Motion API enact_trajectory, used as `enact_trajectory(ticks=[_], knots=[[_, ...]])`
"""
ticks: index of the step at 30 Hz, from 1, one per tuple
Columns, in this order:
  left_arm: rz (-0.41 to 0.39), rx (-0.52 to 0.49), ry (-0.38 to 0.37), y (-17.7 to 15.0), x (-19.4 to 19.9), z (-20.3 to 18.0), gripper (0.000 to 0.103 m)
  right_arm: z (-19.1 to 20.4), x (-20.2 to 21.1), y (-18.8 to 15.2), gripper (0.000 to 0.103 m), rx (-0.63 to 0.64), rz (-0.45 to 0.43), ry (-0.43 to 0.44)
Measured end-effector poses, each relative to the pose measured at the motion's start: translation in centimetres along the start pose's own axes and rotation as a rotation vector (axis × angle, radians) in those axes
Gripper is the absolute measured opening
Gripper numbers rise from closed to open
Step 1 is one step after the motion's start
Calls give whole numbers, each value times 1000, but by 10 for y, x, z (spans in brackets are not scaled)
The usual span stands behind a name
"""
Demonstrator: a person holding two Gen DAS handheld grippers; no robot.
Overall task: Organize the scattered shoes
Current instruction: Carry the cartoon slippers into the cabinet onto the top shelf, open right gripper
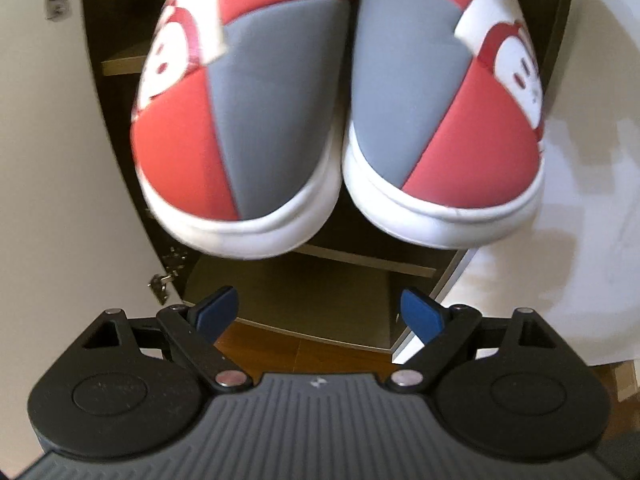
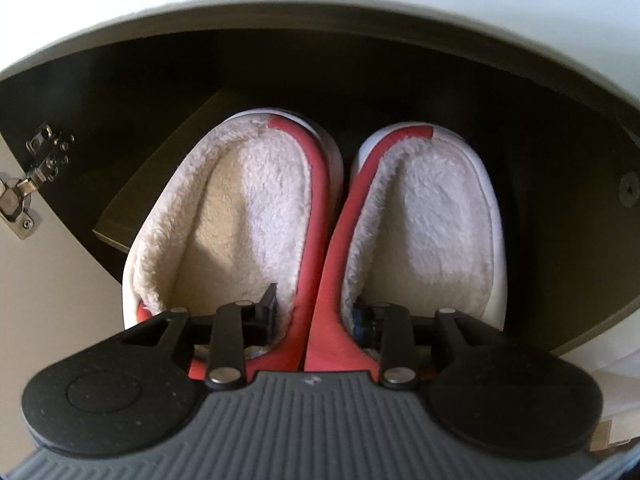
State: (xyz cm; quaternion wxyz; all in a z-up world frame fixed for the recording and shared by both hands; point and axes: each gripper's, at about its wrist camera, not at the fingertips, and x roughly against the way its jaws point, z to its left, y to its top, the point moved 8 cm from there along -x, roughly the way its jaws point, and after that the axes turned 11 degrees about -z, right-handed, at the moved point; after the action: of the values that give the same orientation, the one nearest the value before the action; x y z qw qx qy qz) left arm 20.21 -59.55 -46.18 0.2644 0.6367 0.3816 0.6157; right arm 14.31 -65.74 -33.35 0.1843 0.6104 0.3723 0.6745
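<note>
The right tool (image 2: 316,320) pinches the touching inner walls of both slippers (image 2: 320,216), which hang at the dark cabinet (image 2: 560,200) mouth. The left tool (image 1: 320,314) is spread, empty. Slide them level onto the shelf (image 2: 120,216), heels nearest, before letting go.

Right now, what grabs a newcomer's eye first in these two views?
The pair of slippers, red, grey and white with cartoon faces, fills the left wrist view, toes toward the camera, in front of an open dark cabinet. In the right wrist view their fleece linings dominate, and the right gripper has one finger inside each slipper, straddling the two red inner walls. The left gripper hangs open, holding nothing.
</note>
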Motion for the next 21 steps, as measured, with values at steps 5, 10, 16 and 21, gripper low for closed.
enact_trajectory(ticks=[5,10,16,21], knots=[[25,52,-46,16,-8,11,90,-1,2,0,34,8,-4,-7],[46,27,-82,25,-4,23,90,-7,5,3,42,-15,-38,-8],[42,-42,-101,36,1,35,90,-14,22,9,87,56,-254,-31],[0,-157,-101,53,2,37,90,4,46,25,96,235,-524,-22]])
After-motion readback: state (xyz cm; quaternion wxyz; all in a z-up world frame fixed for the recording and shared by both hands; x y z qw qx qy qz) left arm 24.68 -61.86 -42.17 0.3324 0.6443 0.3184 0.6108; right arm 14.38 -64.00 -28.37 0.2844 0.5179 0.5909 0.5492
